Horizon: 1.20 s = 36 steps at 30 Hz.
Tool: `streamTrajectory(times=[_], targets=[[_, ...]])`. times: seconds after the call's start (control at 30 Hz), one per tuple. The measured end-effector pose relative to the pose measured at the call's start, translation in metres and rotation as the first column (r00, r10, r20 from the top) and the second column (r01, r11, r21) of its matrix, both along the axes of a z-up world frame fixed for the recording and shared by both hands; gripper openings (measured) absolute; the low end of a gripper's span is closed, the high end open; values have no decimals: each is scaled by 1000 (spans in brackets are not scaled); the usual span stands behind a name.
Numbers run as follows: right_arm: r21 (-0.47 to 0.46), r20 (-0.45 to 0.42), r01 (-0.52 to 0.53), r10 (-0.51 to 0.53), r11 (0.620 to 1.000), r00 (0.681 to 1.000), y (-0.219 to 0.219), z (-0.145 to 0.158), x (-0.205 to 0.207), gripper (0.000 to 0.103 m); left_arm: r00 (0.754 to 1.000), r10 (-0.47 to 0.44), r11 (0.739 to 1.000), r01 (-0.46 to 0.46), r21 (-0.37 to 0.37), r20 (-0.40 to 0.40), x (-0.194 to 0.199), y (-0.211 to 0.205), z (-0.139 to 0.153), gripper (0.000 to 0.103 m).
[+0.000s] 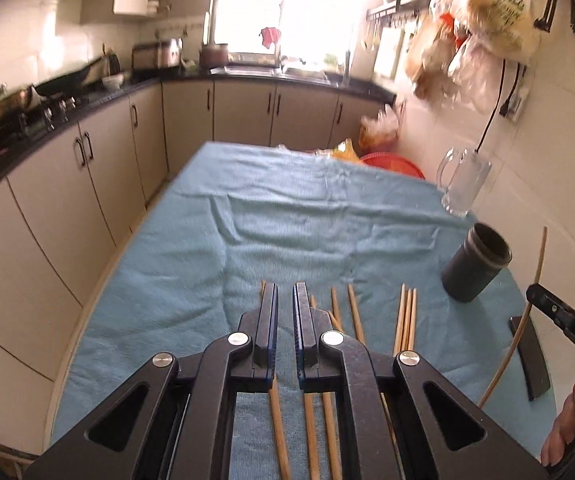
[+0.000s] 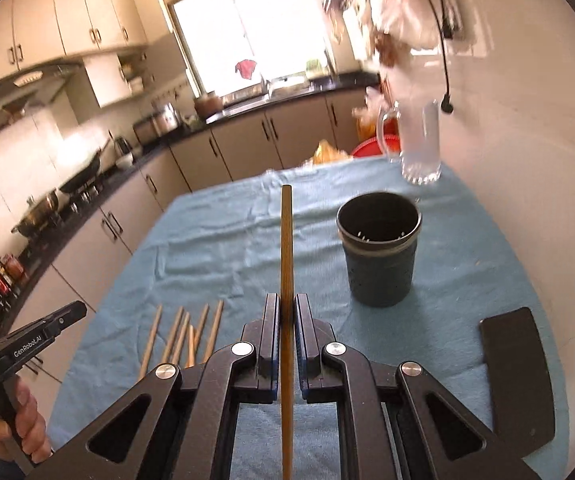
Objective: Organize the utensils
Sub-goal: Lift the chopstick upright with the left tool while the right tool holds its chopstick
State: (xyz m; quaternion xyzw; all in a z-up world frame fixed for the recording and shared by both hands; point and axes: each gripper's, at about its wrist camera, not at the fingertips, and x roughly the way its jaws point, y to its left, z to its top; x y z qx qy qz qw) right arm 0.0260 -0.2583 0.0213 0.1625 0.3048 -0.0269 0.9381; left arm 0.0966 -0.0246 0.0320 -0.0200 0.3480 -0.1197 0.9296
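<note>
Several wooden chopsticks (image 1: 405, 316) lie side by side on the blue cloth (image 1: 287, 216); they also show in the right wrist view (image 2: 175, 336). My left gripper (image 1: 285, 292) hovers just above them, its jaws a narrow gap apart with nothing between them. My right gripper (image 2: 286, 304) is shut on one chopstick (image 2: 286, 248) that stands up and forward, left of the dark cylindrical holder (image 2: 379, 248). The holder (image 1: 475, 264) stands upright and looks empty. The held chopstick (image 1: 535, 280) shows at the right edge of the left wrist view.
A clear glass mug (image 2: 419, 144) stands behind the holder near the white tiled wall. A flat black object (image 2: 515, 376) lies on the cloth at right. Red basin and bags (image 1: 391, 160) sit beyond the table's far edge. Kitchen counters run along the left.
</note>
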Motion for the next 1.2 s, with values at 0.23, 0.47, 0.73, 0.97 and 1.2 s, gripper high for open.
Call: streamTrajectory(times=[0.23, 0.47, 0.73, 0.97, 1.2], targets=[[-8, 52, 13, -13, 1000, 999, 1, 11, -17, 7, 999, -3, 1000, 3, -12, 32, -9, 0, 13, 7], [10, 59, 16, -16, 1000, 998, -4, 11, -24, 7, 992, -33, 999, 36, 24, -124, 11, -5, -8, 11], [23, 61, 10, -11, 1000, 998, -6, 11, -27, 7, 927, -5, 996, 39, 82, -375, 67, -13, -78, 22], [25, 66, 4, -6, 1000, 998, -6, 11, -31, 7, 893, 53, 986, 22, 162, -448, 97, -22, -114, 22], [36, 68, -2, -1, 999, 998, -8, 11, -31, 7, 920, 70, 972, 23, 232, -387, 97, -33, -118, 6]])
